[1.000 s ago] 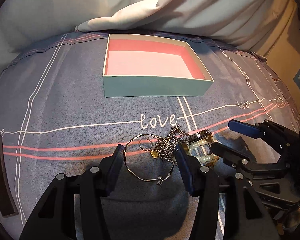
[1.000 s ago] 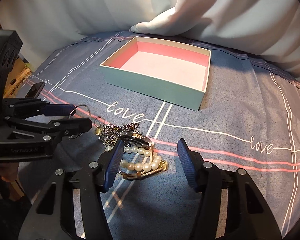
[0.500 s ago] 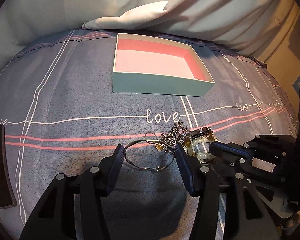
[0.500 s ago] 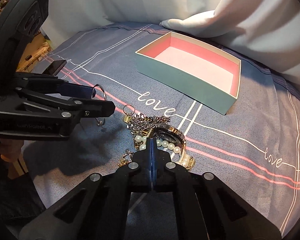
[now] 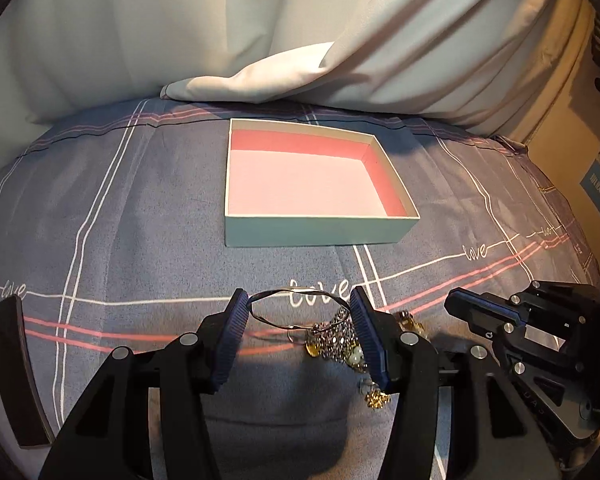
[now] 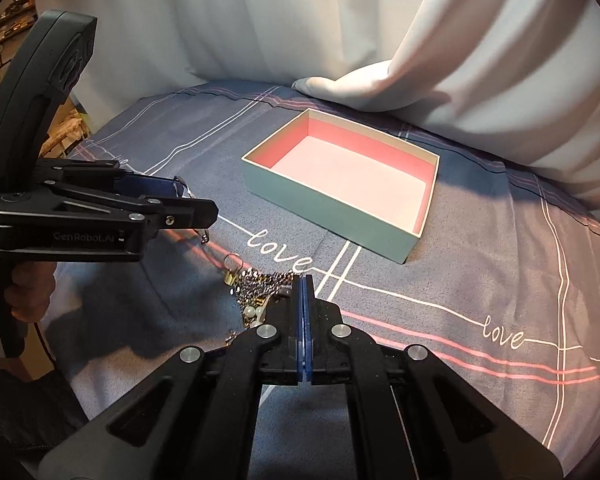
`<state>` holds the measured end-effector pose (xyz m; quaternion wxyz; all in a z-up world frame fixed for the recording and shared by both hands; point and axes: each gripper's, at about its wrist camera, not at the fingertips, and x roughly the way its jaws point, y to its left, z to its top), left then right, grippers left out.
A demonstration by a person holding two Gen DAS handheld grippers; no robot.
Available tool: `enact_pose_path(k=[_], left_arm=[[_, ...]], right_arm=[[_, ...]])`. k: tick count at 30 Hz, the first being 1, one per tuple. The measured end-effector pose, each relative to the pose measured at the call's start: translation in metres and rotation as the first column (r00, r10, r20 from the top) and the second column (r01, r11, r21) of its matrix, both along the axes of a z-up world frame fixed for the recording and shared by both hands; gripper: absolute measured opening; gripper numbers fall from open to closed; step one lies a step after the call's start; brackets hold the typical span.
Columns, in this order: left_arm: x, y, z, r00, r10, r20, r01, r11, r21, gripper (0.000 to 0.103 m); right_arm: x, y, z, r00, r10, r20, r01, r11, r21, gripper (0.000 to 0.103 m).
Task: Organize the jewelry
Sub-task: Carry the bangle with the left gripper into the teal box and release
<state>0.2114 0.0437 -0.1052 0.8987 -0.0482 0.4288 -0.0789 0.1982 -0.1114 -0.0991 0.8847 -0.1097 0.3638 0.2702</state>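
Note:
A thin silver bangle [image 5: 298,307] spans the two blue pads of my left gripper [image 5: 298,312], which holds it lifted above the bedspread. In the right wrist view the left gripper [image 6: 188,204] hangs at the left with the bangle's clasp [image 6: 205,237] dangling below it. A pile of jewelry [image 5: 336,340] with a silver chain, pearls and gold pieces lies on the bed; it also shows in the right wrist view [image 6: 260,284]. My right gripper [image 6: 303,280] is shut with its pads together, above the pile. An empty teal box [image 5: 312,236] with a pink inside [image 6: 356,178] stands beyond.
A grey-blue bedspread [image 5: 140,220] with white and pink lines and the word "love" covers the bed. White bedding [image 5: 260,80] is heaped behind the box. A dark curved strip [image 5: 14,368] lies at the left edge.
My left gripper has lifted the silver bangle off the pile and risen. My right gripper has shut and pulled back from the pearl piece.

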Motion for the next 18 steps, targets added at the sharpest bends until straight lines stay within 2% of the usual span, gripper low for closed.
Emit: enact_pose_path(k=[4, 7, 12, 18], left_arm=[[0.041, -0.005, 0.014, 1.000, 0.011, 0.016, -0.011, 1.000, 0.017, 0.052], [0.071, -0.009, 0.017, 1.000, 0.029, 0.002, -0.029, 0.999, 0.031, 0.052], [0.107, -0.010, 0.007, 0.997, 0.059, -0.046, -0.057, 0.997, 0.055, 0.052], [0.116, -0.013, -0.007, 0.995, 0.067, -0.074, -0.061, 0.995, 0.080, 0.052]], right_arm=[[0.035, -0.005, 0.021, 0.997, -0.059, 0.048, 0.057, 0.997, 0.054, 0.001], [0.064, -0.004, 0.026, 0.993, -0.103, 0.060, 0.101, 0.994, 0.042, 0.001], [0.097, -0.001, 0.017, 0.990, -0.137, 0.026, 0.137, 0.990, 0.016, 0.001], [0.106, 0.002, 0.005, 0.990, -0.138, -0.001, 0.138, 0.990, 0.005, 0.001]])
